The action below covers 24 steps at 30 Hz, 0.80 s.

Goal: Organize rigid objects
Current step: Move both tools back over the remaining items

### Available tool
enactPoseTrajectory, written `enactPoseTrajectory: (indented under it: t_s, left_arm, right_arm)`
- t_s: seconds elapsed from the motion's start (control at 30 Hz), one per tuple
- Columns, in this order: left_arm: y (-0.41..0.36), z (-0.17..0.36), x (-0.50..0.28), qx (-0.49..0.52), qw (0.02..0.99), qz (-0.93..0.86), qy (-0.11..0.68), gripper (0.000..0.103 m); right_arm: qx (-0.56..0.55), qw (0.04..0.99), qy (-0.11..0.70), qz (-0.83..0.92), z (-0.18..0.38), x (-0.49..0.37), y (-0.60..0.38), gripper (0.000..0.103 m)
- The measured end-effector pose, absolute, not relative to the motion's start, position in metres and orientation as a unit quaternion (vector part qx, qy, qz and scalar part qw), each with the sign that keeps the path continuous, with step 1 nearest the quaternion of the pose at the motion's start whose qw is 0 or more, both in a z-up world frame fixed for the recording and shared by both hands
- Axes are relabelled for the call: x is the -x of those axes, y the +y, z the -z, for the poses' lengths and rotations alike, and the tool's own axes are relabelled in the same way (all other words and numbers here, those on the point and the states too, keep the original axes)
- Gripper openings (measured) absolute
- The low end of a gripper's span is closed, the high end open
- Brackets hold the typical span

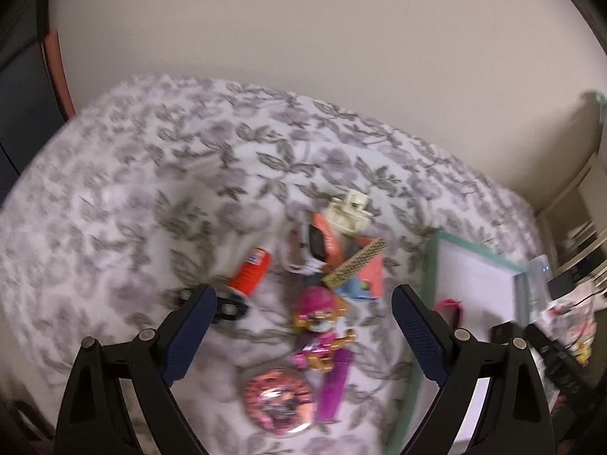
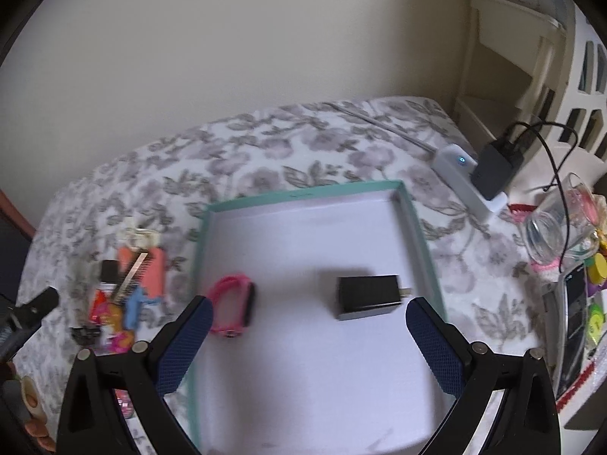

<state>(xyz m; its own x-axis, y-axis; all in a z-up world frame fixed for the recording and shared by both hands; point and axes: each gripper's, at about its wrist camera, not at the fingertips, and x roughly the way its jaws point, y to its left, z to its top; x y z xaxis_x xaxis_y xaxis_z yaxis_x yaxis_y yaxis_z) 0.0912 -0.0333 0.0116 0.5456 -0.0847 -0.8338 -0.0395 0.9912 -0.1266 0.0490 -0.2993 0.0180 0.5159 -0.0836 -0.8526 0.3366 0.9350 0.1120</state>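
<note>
Charger (image 2: 367,297) in tray (image 2: 413,204) — between wide-spread right tool (image 2: 309,335) tips, untouched.

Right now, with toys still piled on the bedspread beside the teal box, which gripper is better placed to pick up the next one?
Left, probably. The left gripper hangs open right over the pile, the pink toy figure between its fingers. The right gripper is open over the teal box, above the pink wristband and black charger.

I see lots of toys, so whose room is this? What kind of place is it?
Probably a bedroom at home. A flowery bedspread runs up to a plain wall, toys lie in a heap on it beside a teal box, and a charger sits plugged in nearby.
</note>
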Motion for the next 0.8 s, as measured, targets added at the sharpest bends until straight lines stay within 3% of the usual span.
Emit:
enactPoseTrajectory:
  t_s: [0.33, 0.5, 0.8]
  left_arm:
    - [-0.009, -0.026, -0.088, 0.031, 0.883, -0.030, 0.468, 0.094]
    - [0.009, -0.019, -0.094, 0.005, 0.868, -0.074, 0.492, 0.094]
    - [0.050, 0.001, -0.100, 0.046, 0.832, -0.104, 0.543, 0.094]
  right_arm:
    - [-0.111, 0.874, 0.470, 0.057, -0.034, -0.059, -0.241, 0.103]
    - [-0.091, 0.864, 0.493, 0.038, -0.018, -0.067, -0.221, 0.103]
    - [-0.059, 0.836, 0.545, -0.010, 0.019, -0.078, -0.170, 0.103]
